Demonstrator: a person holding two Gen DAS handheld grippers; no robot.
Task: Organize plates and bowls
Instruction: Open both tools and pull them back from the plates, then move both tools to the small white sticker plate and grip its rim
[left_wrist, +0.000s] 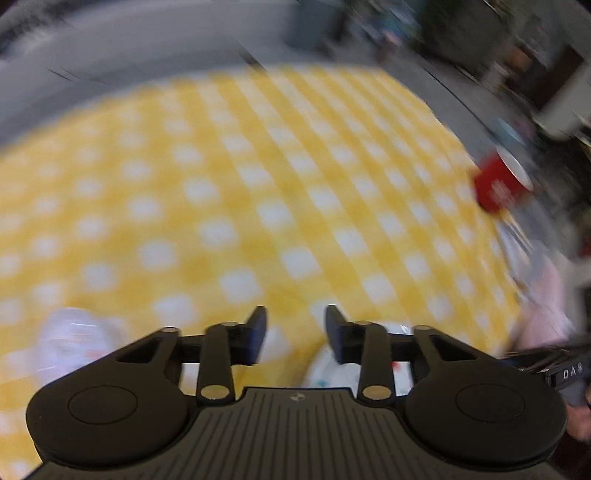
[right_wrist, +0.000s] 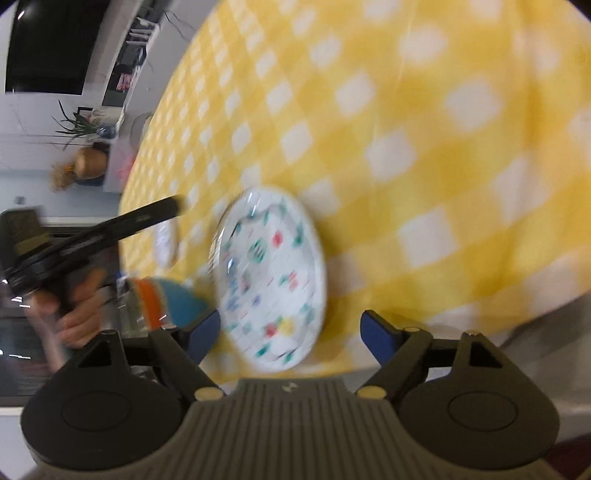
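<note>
Both tongs hang released over the yellow checked tablecloth (right_wrist: 424, 122): the right gripper (right_wrist: 291, 332) has its jaws spread wide around nothing, the left gripper (left_wrist: 295, 332) stands parted and empty. The patterned plate (right_wrist: 269, 280) lies flat near the table's edge, just ahead of the right gripper. A stack of orange and blue bowls (right_wrist: 166, 301) sits just beside the plate, and a red cup (left_wrist: 498, 184) stands at the far right edge.

Everything is smeared with motion blur. The patterned plate (right_wrist: 269, 280) shows only fuzzy colour specks, and the red object (left_wrist: 498, 184) at the table's edge stays unidentifiable.
</note>
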